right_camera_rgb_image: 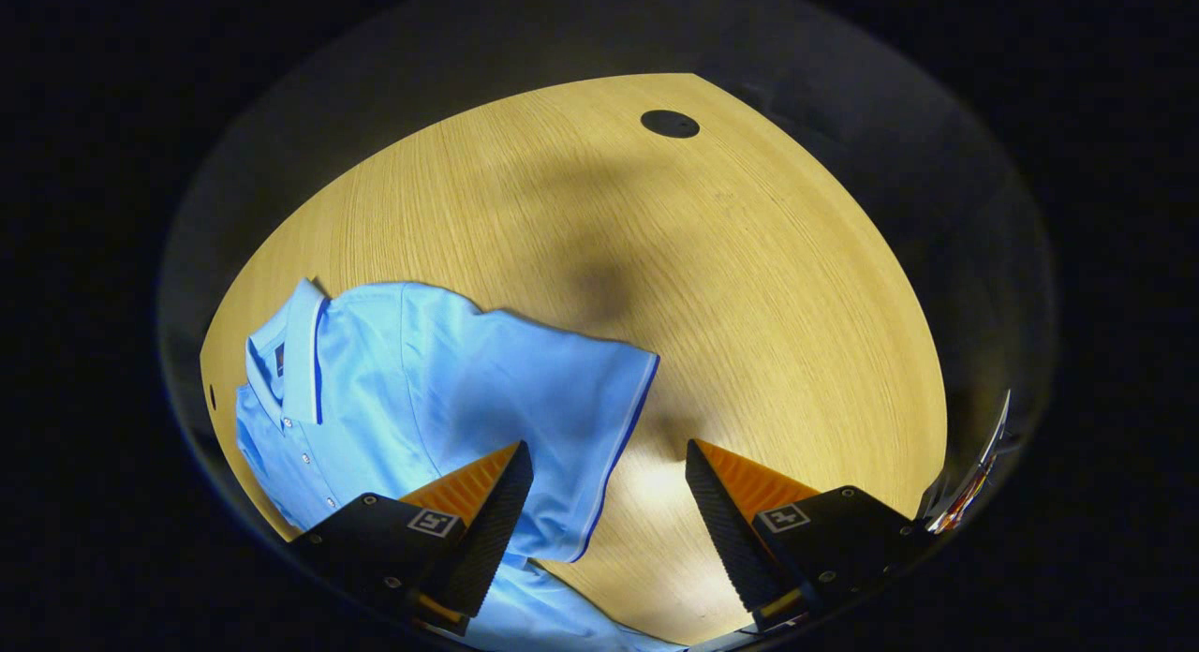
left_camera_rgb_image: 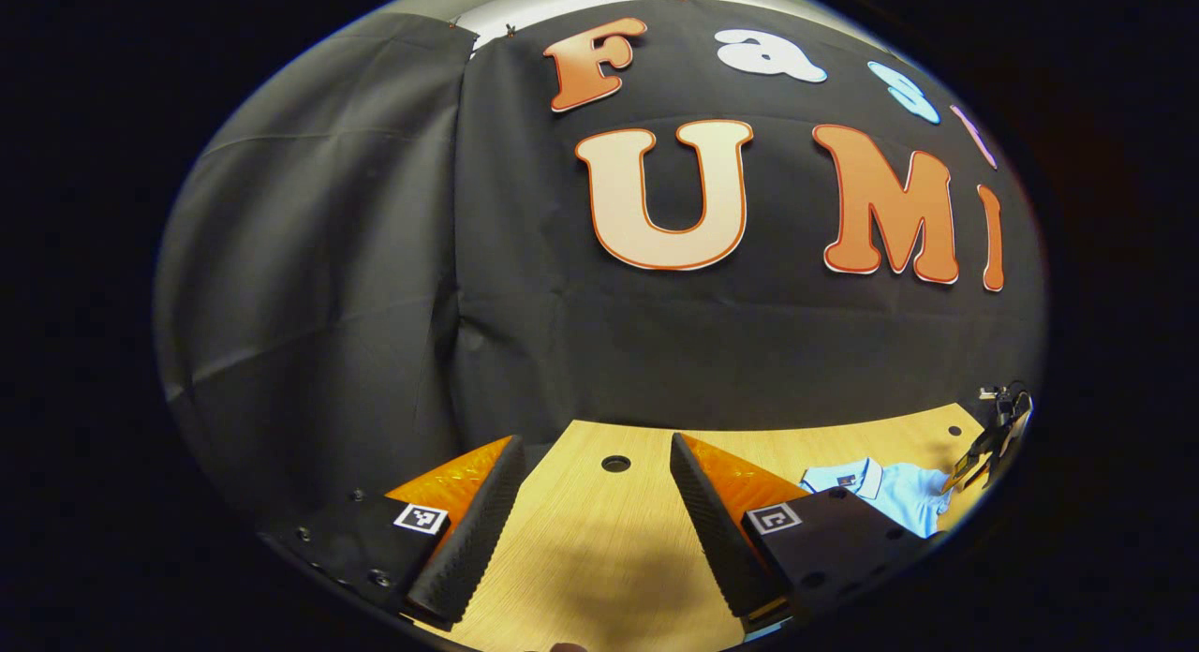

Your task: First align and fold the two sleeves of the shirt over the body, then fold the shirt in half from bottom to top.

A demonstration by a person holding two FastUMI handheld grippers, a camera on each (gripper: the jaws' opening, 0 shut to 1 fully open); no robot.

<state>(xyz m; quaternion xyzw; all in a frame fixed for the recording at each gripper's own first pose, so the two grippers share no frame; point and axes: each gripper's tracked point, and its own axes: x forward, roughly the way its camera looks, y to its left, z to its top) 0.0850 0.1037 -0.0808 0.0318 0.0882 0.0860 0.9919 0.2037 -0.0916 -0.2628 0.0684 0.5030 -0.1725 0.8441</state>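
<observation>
Right gripper [right_camera_rgb_image: 604,502] is hovering above the table [right_camera_rgb_image: 749,287] with its fingers spread wide and holding nothing; the hem of the near sleeve [right_camera_rgb_image: 562,399] is lying in the gap between them. The shirt [right_camera_rgb_image: 393,390], light blue with its collar [right_camera_rgb_image: 302,348] toward the far-left edge of the right gripper view, is lying flat and buttoned, the sleeve still extended outward (unfolded). Left gripper [left_camera_rgb_image: 595,516] is likewise spread and empty, pointing at the booth wall over bare table, with the shirt well off to its right. Likely risk: closing on the sleeve hem alone could drag the body cloth and skew the alignment, since the left gripper is positioned too far away to pin the shirt.
</observation>
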